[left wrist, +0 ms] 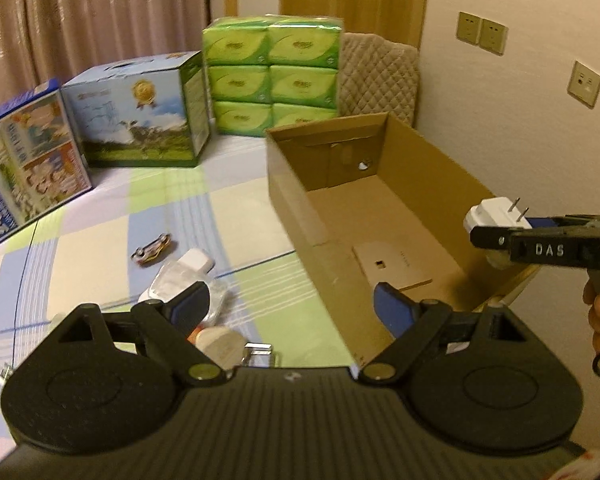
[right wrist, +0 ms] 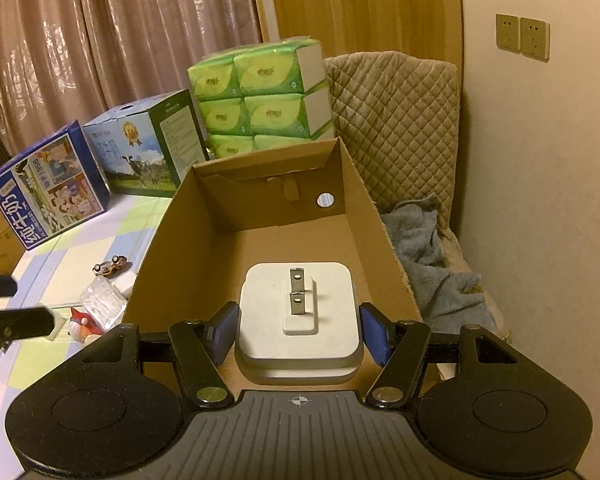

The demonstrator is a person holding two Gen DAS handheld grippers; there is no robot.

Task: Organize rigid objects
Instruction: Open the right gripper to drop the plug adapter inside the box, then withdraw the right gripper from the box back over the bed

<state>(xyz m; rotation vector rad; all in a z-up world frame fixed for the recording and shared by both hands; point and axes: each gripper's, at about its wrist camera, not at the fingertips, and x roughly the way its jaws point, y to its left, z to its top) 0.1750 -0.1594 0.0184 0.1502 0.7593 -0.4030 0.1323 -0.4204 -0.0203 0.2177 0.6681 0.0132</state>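
Observation:
My right gripper [right wrist: 298,330] is shut on a white plug adapter [right wrist: 298,320] with two metal prongs, held over the near end of an open cardboard box [right wrist: 364,216]. In the left wrist view the adapter [left wrist: 490,216] and right gripper [left wrist: 500,236] hang over the box's right wall [left wrist: 452,184]. My left gripper [left wrist: 288,308] is open and empty, above the box's near left corner. On the table left of the box lie a toy car [left wrist: 154,249], a clear plastic packet [left wrist: 176,282], a white block [left wrist: 196,261] and a round wooden piece [left wrist: 219,345].
A checked cloth [left wrist: 100,240] covers the table. Two milk cartons [left wrist: 136,112] and a stack of green tissue packs [left wrist: 272,76] stand at the back. A quilted chair [right wrist: 396,128] with a grey towel [right wrist: 432,264] is right of the box, by the wall.

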